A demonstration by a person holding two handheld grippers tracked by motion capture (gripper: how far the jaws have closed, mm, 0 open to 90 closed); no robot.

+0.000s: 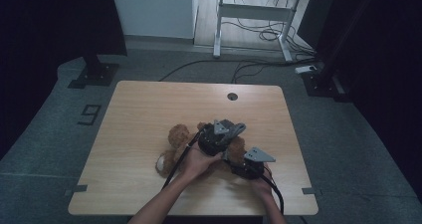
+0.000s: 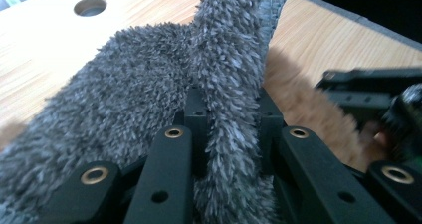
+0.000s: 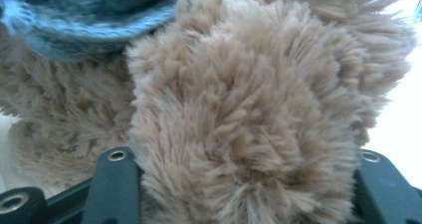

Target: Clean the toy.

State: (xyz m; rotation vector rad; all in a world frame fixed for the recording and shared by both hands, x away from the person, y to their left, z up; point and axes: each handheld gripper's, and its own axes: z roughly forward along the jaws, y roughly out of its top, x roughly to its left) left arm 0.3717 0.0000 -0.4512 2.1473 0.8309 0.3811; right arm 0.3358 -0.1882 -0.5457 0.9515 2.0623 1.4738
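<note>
- Left tool (image 2: 226,129) pinches the grey cloth (image 2: 149,84) tight, draping it over the bear.
- Right tool (image 3: 239,184), at its four o'clock, clamps the teddy bear (image 3: 249,109), steadying it on the bench (image 1: 139,114).

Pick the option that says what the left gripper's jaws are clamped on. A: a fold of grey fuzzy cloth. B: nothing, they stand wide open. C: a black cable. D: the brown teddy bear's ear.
A: in the left gripper view the left gripper has its jaws pinched on a fold of the grey fuzzy cloth, with the brown teddy bear lying behind it.
</note>
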